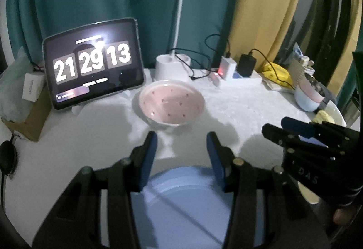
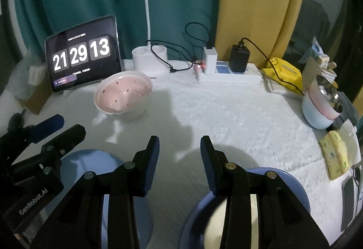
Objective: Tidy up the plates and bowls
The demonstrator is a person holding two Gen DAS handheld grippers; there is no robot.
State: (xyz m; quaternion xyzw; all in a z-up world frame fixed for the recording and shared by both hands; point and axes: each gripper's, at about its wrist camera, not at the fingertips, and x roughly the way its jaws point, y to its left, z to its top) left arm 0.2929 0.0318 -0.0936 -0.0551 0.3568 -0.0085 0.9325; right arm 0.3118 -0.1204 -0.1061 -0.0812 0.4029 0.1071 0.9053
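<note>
Tongs: left gripper (image 1: 181,149) and right gripper (image 2: 179,151) both stand apart, nothing between the pads. Pink bowl (image 1: 171,104) lies ahead on the white table (image 1: 238,101), nearer the left. Blue plate (image 1: 181,199) sits under the left; a blue bowl (image 2: 283,183), apparently, under the right. Open cloth between them.

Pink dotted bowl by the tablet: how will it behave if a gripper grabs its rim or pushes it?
The pink dotted bowl looks like glazed ceramic: probably rigid, fairly heavy and breakable. Its glossy inside suggests the pads may slip on the rim. In the right wrist view it seems to flare wide above a narrower base, so a rim push may tip it, and the textured white cloth could drag.
</note>
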